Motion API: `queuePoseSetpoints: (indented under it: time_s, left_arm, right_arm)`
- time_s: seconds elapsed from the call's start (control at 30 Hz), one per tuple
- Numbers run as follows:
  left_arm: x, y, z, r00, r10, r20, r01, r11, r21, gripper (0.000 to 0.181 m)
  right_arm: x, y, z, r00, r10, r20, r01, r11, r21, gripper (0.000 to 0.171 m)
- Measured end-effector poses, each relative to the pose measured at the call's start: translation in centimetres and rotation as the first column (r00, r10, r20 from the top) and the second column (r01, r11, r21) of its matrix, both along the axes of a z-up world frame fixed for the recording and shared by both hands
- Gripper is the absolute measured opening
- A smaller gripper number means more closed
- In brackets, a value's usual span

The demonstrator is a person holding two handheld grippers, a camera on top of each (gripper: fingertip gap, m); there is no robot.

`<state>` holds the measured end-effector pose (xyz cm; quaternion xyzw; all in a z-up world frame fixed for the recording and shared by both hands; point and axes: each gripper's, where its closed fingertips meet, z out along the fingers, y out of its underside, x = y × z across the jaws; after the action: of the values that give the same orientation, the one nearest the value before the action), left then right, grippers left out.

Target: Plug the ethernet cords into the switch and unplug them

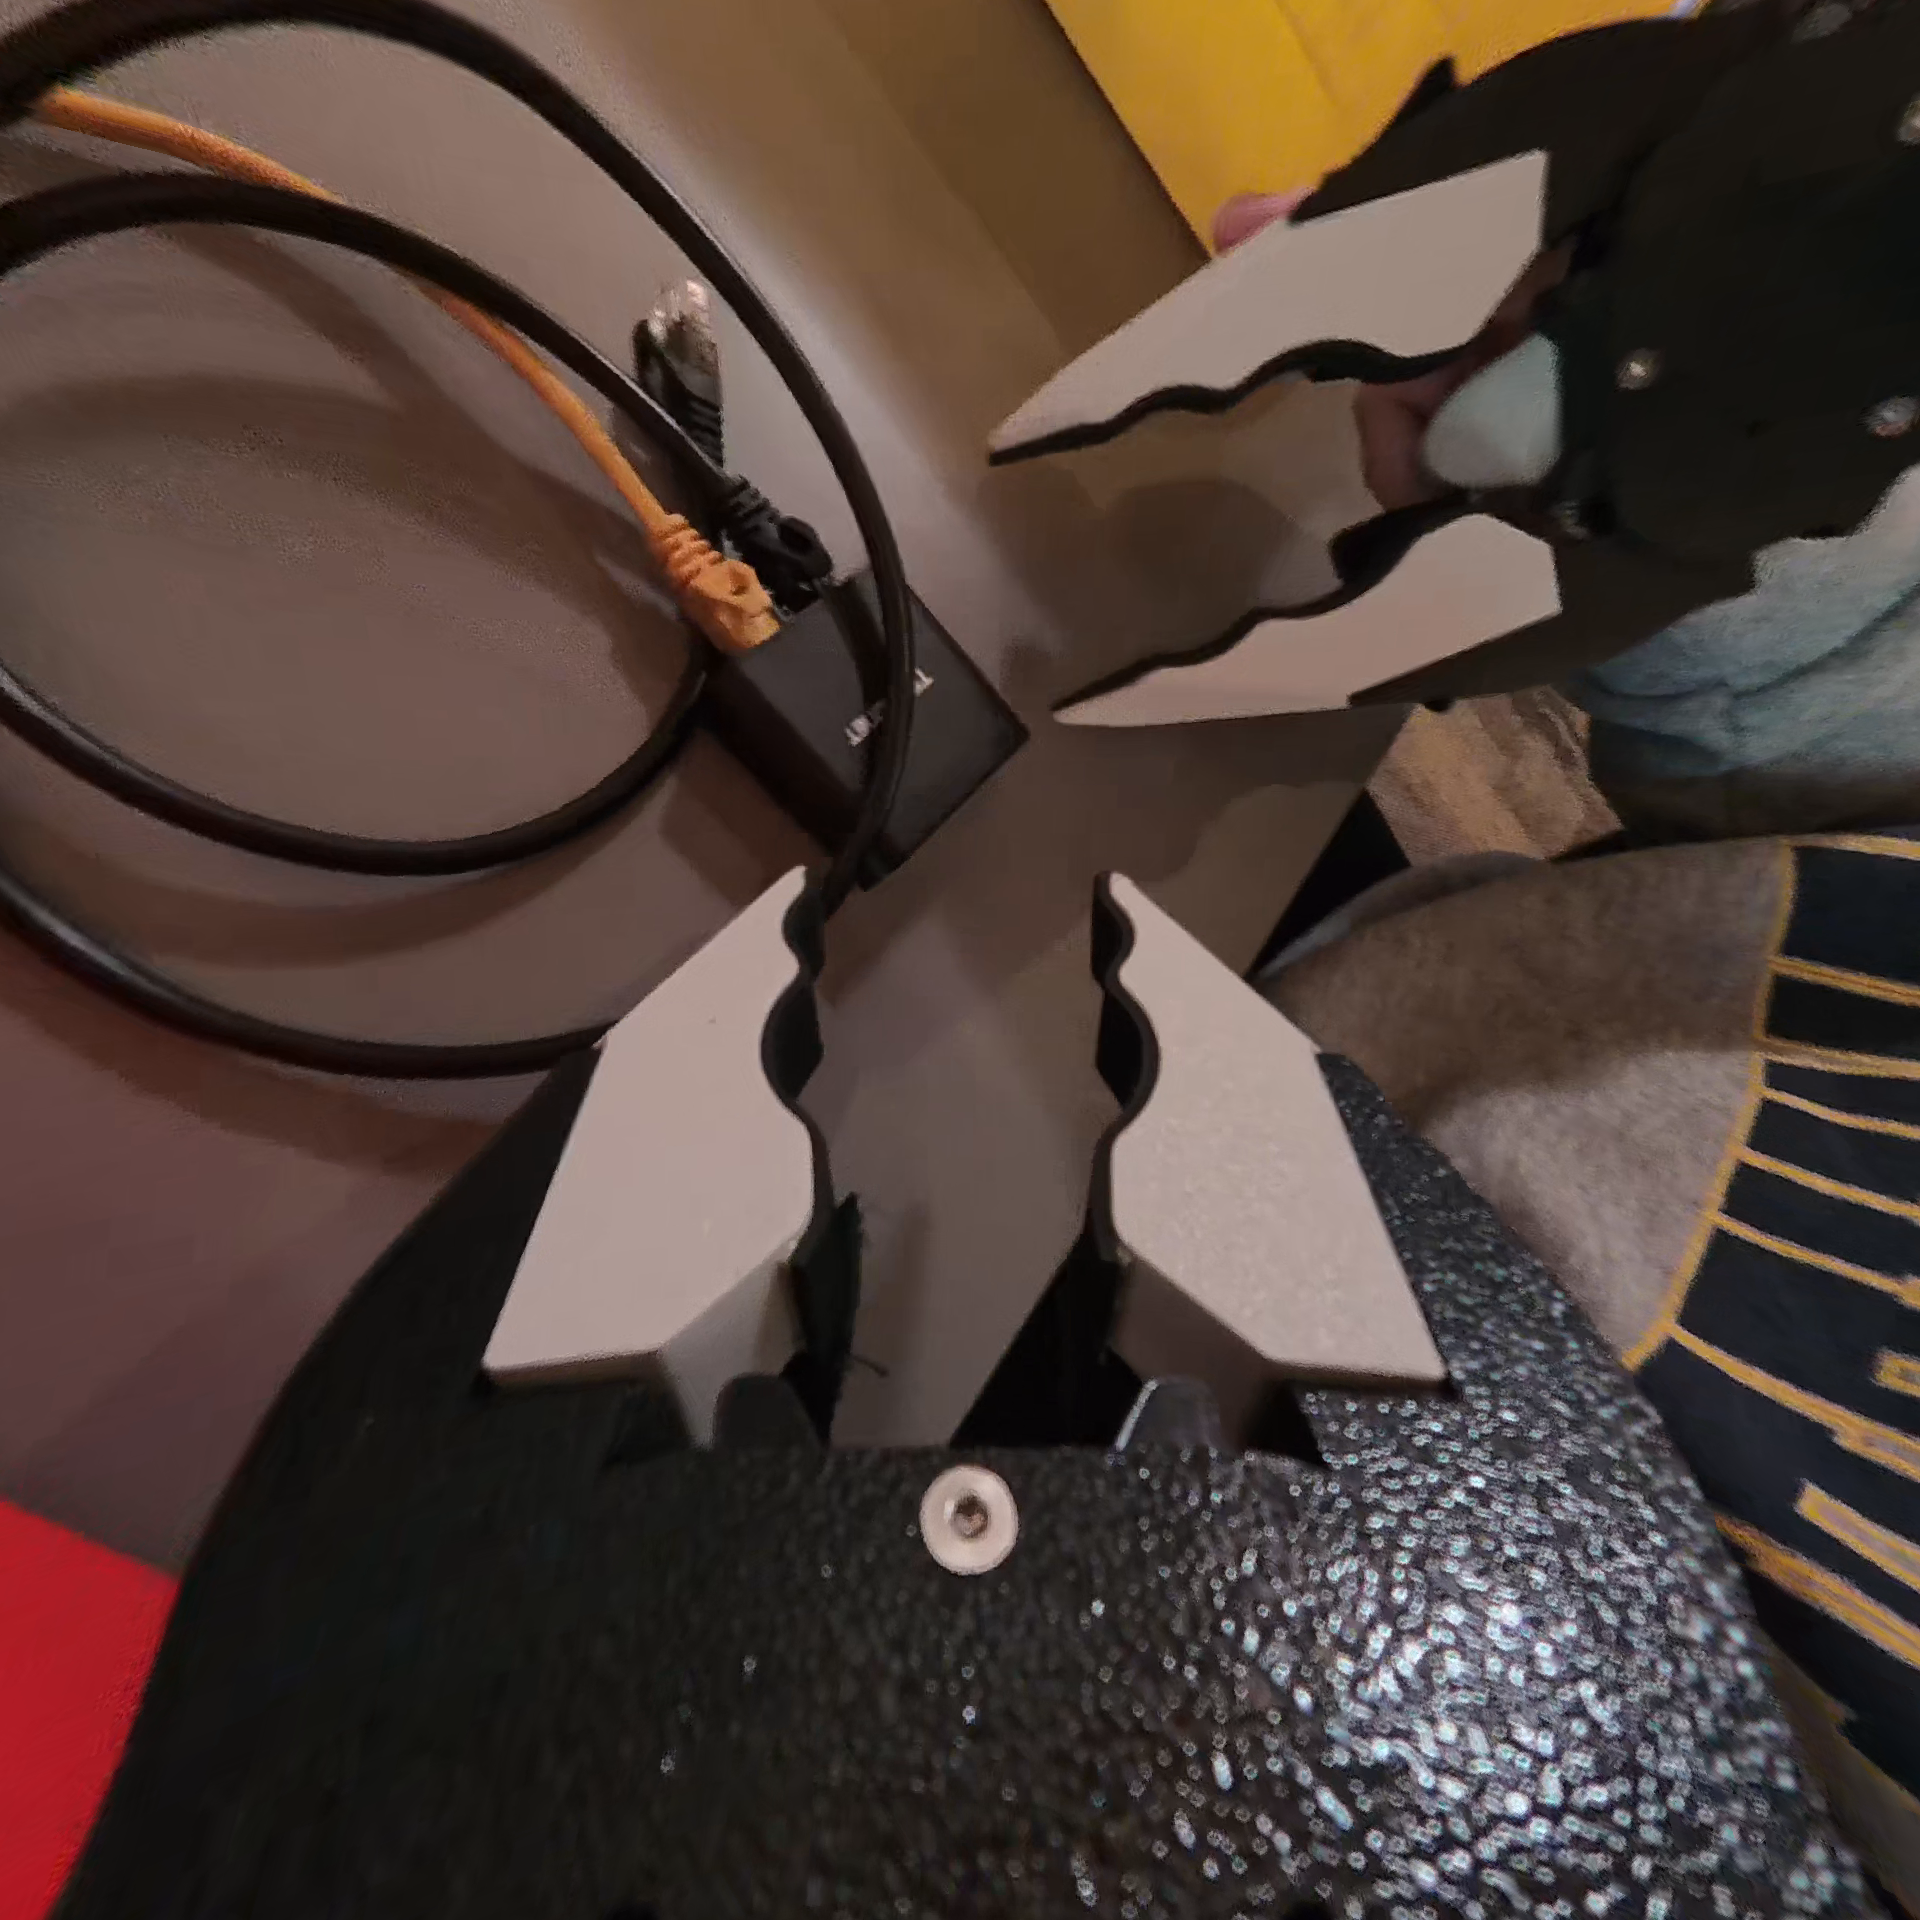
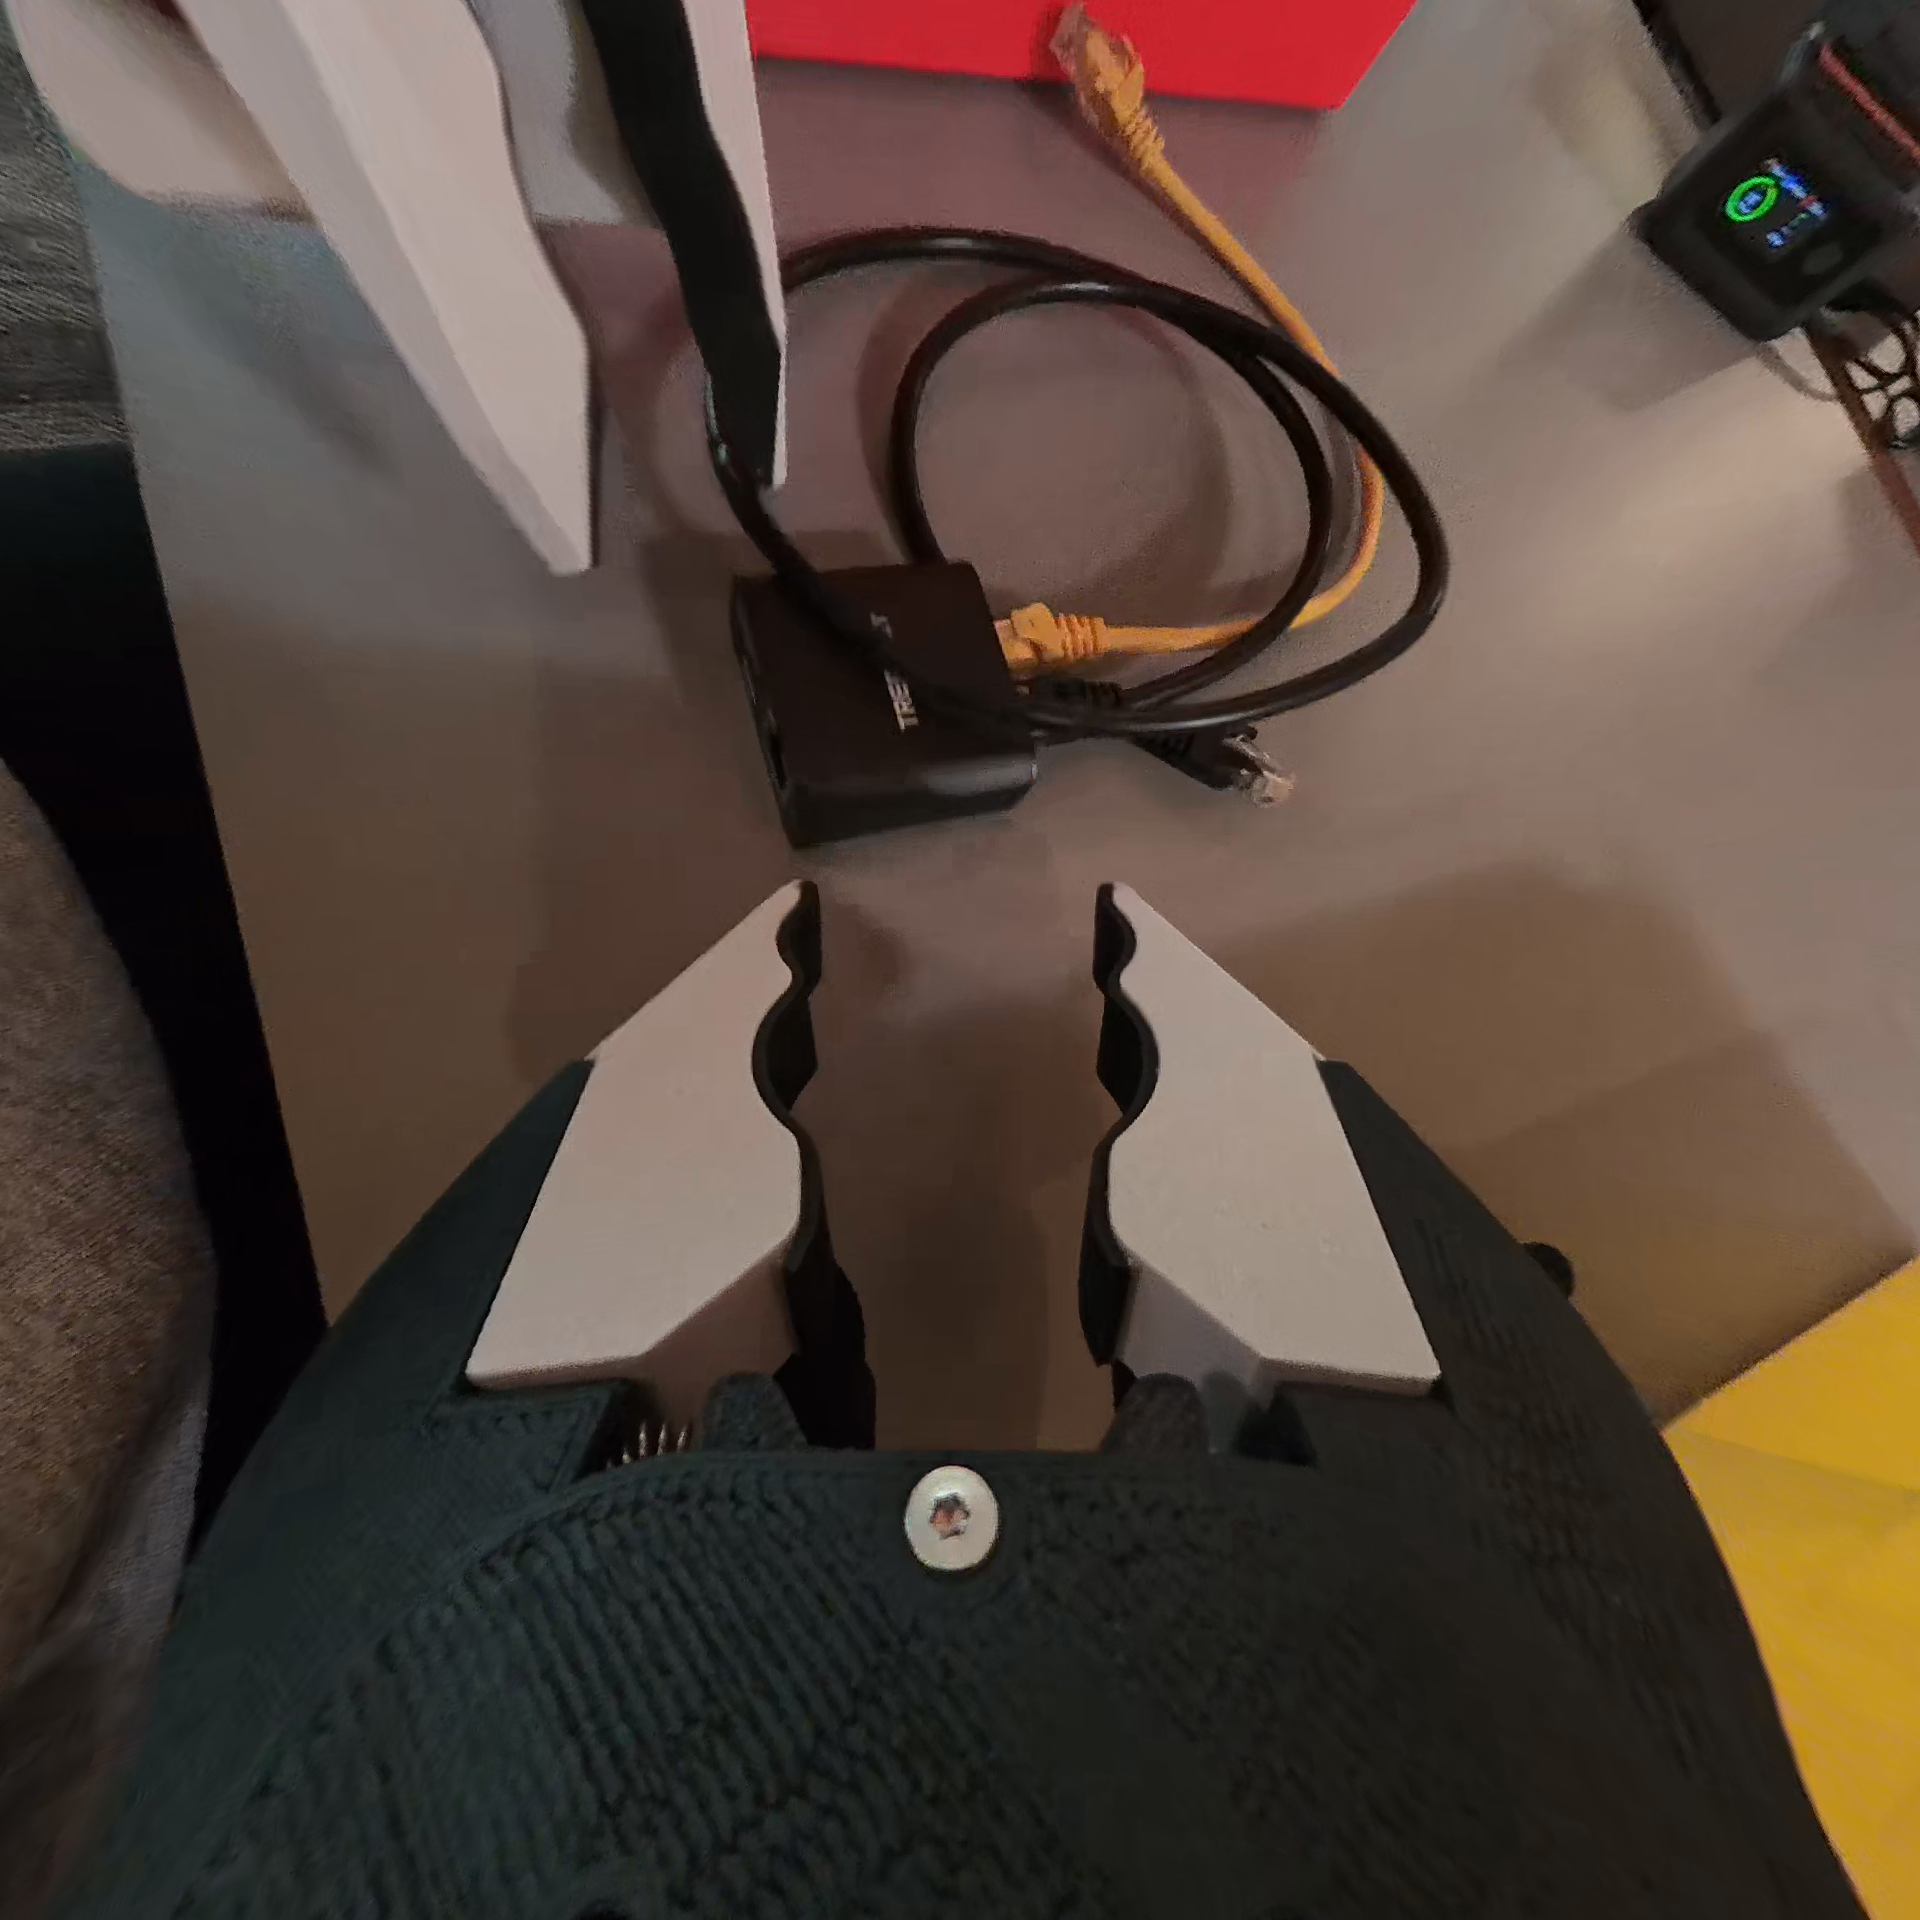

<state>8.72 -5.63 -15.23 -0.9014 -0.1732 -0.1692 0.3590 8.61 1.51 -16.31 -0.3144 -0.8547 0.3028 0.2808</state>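
Observation:
A small black switch (image 1: 862, 707) (image 2: 883, 707) lies on the grey-brown table (image 2: 1455, 935). An orange cord's plug (image 1: 727, 592) (image 2: 1039, 634) and a black cord's plug (image 1: 774, 540) (image 2: 1070, 691) sit in its ports. A loose black plug (image 1: 681, 343) (image 2: 1247, 769) lies beside them. The orange cord's other end (image 2: 1101, 52) lies loose. A black cable (image 1: 883, 582) drapes over the switch and touches my left gripper's left finger. My left gripper (image 1: 956, 894) (image 2: 675, 520) is open, just short of the switch. My right gripper (image 2: 954, 894) (image 1: 1029, 582) is open and empty on the switch's other side.
A red block (image 2: 1039, 42) (image 1: 62, 1662) lies at the table's far side. A small black device with a lit screen (image 2: 1777, 218) stands at the right. A yellow surface (image 2: 1818, 1558) (image 1: 1299, 104) lies past the table edge. A person's clothing (image 1: 1662, 1143) is close by.

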Motion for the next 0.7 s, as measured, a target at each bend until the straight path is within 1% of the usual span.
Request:
queuePoseSetpoints:
  time_s: [0.03, 0.1, 0.23, 0.27, 0.37, 0.4, 0.43, 0.5, 0.6, 0.7]
  left_arm:
    - [0.6, -0.1, 0.0, 0.999, -0.026, 0.03, 0.026, 1.0, -0.011, 0.05]
    - [1.4, -0.1, 0.2, 0.996, -0.057, 0.067, 0.057, 0.998, -0.009, 0.054]
    - [2.1, -0.2, 0.5, 0.992, -0.113, 0.063, 0.113, 0.993, -0.01, 0.053]
    - [2.3, -0.4, 0.5, 0.99, -0.126, 0.064, 0.127, 0.992, -0.021, 0.052]
    - [3.0, -1.3, 0.4, 0.98, -0.187, 0.061, 0.192, 0.978, -0.081, 0.051]
    - [3.3, -1.6, 0.5, 0.976, -0.209, 0.06, 0.214, 0.973, -0.092, 0.048]
    - [3.7, -1.7, 1.0, 0.969, -0.24, 0.062, 0.244, 0.967, -0.079, 0.038]
    - [3.8, -1.8, 1.5, 0.964, -0.261, 0.046, 0.264, 0.962, -0.069, 0.038]
    - [3.5, -2.5, 1.6, 0.954, -0.299, -0.029, 0.294, 0.948, -0.12, 0.04]
    - [3.7, -3.1, 1.4, 0.946, -0.322, -0.035, 0.313, 0.937, -0.156, 0.039]
  right_arm:
    - [-0.1, -0.4, 0.0, 1.0, 0.014, 0.005, -0.014, 1.0, -0.023, 0.052]
    - [-0.3, -1.1, 0.0, 0.998, 0.048, 0.032, -0.046, 0.997, -0.067, 0.06]
    - [-0.9, -2.2, -0.4, 0.988, 0.12, 0.095, -0.106, 0.985, -0.137, 0.073]
    - [-1.0, -2.4, -0.4, 0.985, 0.136, 0.107, -0.119, 0.981, -0.152, 0.075]
    - [-0.6, -3.3, -0.8, 0.972, 0.181, 0.153, -0.148, 0.967, -0.207, 0.073]
    - [-0.3, -3.5, -1.1, 0.967, 0.19, 0.168, -0.153, 0.966, -0.21, 0.072]
    - [-0.2, -3.6, -1.4, 0.965, 0.196, 0.176, -0.16, 0.967, -0.2, 0.071]
    - [0.0, -3.8, -1.7, 0.962, 0.206, 0.177, -0.173, 0.968, -0.184, 0.069]
    - [0.1, -4.8, -1.4, 0.961, 0.217, 0.173, -0.177, 0.959, -0.222, 0.063]
    - [0.1, -5.4, -1.3, 0.963, 0.22, 0.158, -0.183, 0.958, -0.219, 0.06]
